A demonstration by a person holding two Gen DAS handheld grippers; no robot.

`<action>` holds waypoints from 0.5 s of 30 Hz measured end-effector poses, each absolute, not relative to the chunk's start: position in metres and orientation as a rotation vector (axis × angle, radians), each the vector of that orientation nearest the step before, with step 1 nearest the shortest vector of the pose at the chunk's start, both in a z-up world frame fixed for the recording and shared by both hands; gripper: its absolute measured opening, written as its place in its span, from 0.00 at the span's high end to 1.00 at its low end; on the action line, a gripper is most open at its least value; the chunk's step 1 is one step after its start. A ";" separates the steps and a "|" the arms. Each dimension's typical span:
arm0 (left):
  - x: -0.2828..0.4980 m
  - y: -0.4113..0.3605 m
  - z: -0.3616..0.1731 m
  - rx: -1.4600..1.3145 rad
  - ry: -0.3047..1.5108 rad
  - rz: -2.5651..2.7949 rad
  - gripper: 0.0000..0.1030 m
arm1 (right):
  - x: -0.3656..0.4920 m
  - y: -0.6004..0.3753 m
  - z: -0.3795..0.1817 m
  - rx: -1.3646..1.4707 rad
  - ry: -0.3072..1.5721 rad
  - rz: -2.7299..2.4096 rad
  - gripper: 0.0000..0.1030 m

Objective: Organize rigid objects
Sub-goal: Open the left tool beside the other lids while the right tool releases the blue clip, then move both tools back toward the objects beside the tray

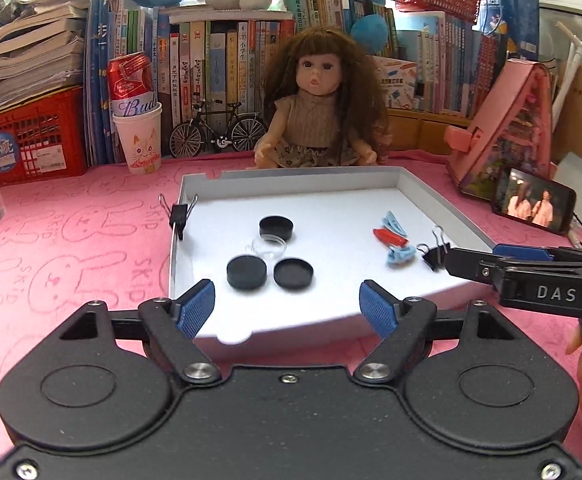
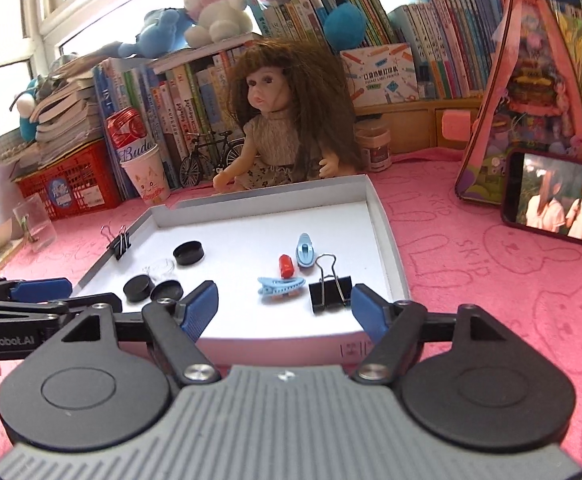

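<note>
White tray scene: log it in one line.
left gripper open | right gripper open | shallow white cardboard tray holds clips, caps | nothing gripped

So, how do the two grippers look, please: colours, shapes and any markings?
The left gripper has a black body; the right gripper has a grey ribbed one. Each has black linkage arms, round black discs, silver screws and blue textured pads. White lettering reads "DAS" on the right gripper, "GenRobot.AI" on the left.

A child's room at home: doll (image 1: pixel 318 108), plush toys (image 2: pixel 211 4) (above), crowded schoolbooks (image 1: pixel 211 68).
</note>
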State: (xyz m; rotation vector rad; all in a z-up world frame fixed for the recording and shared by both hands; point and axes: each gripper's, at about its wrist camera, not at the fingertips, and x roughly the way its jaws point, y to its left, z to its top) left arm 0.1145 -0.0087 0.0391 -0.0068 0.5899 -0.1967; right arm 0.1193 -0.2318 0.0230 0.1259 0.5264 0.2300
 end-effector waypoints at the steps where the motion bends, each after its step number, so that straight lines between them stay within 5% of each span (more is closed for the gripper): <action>1: 0.107 -0.008 0.038 -0.006 0.588 -0.200 0.24 | 0.115 -0.231 0.023 0.114 0.521 0.229 0.19; 15: 0.034 0.000 0.018 0.040 0.543 -0.174 0.24 | 0.071 -0.235 0.010 -0.007 0.540 0.164 0.15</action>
